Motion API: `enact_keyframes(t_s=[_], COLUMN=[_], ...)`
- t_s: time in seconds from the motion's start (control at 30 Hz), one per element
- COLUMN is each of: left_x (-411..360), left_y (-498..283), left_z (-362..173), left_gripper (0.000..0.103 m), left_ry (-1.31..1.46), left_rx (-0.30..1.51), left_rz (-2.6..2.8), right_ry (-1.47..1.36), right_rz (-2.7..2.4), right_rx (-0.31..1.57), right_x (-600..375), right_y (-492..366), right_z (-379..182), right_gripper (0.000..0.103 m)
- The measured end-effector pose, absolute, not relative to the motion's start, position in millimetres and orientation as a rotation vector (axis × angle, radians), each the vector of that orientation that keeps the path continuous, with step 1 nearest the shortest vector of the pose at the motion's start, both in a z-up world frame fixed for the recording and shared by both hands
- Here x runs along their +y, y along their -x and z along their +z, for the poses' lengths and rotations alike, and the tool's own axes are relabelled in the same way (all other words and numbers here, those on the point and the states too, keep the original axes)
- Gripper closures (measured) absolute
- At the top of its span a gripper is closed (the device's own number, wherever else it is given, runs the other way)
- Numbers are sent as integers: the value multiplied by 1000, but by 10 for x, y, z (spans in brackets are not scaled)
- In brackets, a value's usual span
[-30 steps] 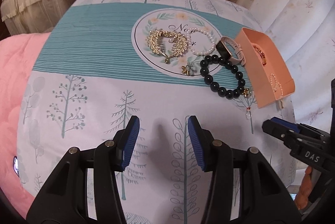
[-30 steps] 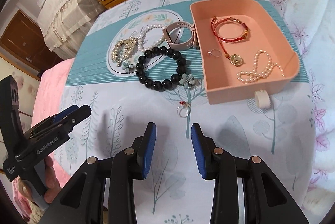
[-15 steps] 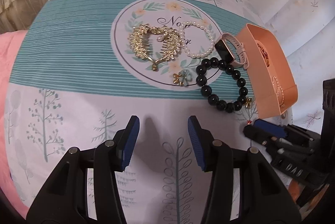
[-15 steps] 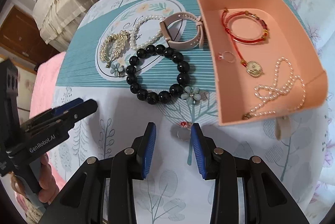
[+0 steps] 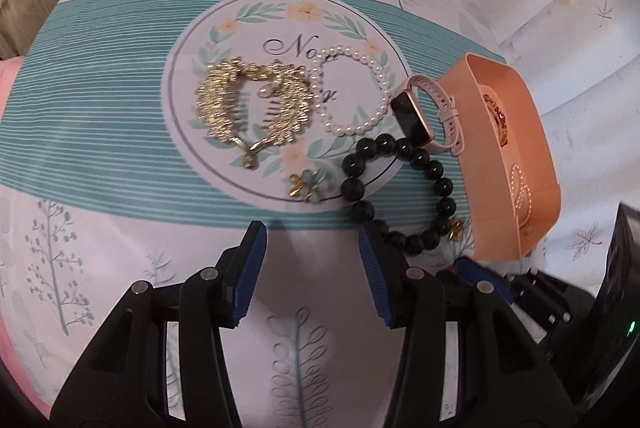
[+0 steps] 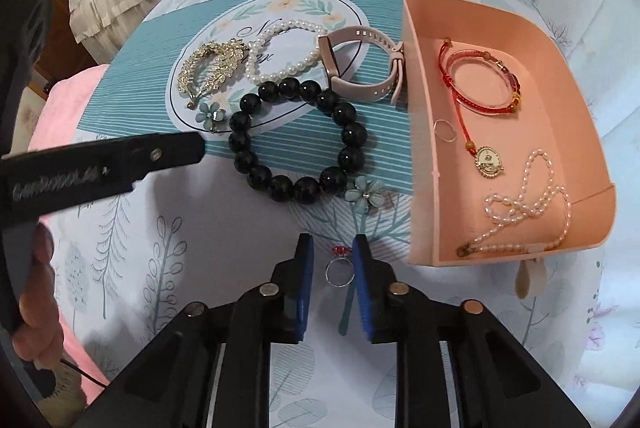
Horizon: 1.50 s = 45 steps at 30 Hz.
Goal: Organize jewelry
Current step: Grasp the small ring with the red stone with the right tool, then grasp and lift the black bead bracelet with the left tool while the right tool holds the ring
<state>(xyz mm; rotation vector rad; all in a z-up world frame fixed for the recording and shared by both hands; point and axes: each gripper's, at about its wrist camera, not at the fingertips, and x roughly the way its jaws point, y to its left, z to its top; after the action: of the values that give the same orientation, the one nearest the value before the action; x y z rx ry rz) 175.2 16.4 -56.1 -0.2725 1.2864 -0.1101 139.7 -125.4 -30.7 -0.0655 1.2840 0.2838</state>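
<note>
Jewelry lay spread on the printed bedcover point(image 6: 132, 268), ahead of both grippers. Left gripper point(image 5: 312, 240) stood half open over bare cloth, nothing between its blue pads. Beyond it, from left to right, lay a gold hair comb point(image 5: 252, 108), a pearl bracelet point(image 5: 352, 88), a watch point(image 5: 416, 116) and a black bead bracelet point(image 5: 400, 188). Right gripper point(image 6: 330, 248) had just been closing, its jaws narrow, with a small silver ring point(image 6: 339, 270) between them; whether the pads pressed it could not be told. To its right stood the pink tray point(image 6: 424, 188), holding a red cord bracelet point(image 6: 480, 80) and a pearl necklace point(image 6: 528, 204).
</note>
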Motion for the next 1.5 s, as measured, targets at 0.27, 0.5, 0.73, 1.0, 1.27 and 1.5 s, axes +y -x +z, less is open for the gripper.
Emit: enact_keyframes(t_s=[0.27, 0.5, 0.73, 1.0, 1.27, 1.5], left_x=[-14, -317, -508, -406, -380, -446], left_y=[-1960, -2044, -2107, -1980, -1709, -1644], left_z=[-681, -683, -685, -494, 55, 442], left_gripper=[58, 70, 87, 91, 91, 91], left_ry=[331, 197, 54, 77, 75, 95], left_rx=[1332, 1339, 1368, 1348, 1235, 1151], left_rz=[-120, -58, -37, -76, -111, -153], right_ry=[7, -50, -105, -156, -186, -214], right_rz=[308, 347, 373, 396, 448, 484], right_rx=[1272, 1274, 1280, 1270, 1217, 1152], right_x=[-1421, -1534, -1639, -1739, -1797, -1870], right_y=[-1346, -1286, -1252, -1196, -1146, -1149], right_z=[-289, -244, -260, -239, -11, 341], right_gripper=[95, 95, 95, 95, 95, 95])
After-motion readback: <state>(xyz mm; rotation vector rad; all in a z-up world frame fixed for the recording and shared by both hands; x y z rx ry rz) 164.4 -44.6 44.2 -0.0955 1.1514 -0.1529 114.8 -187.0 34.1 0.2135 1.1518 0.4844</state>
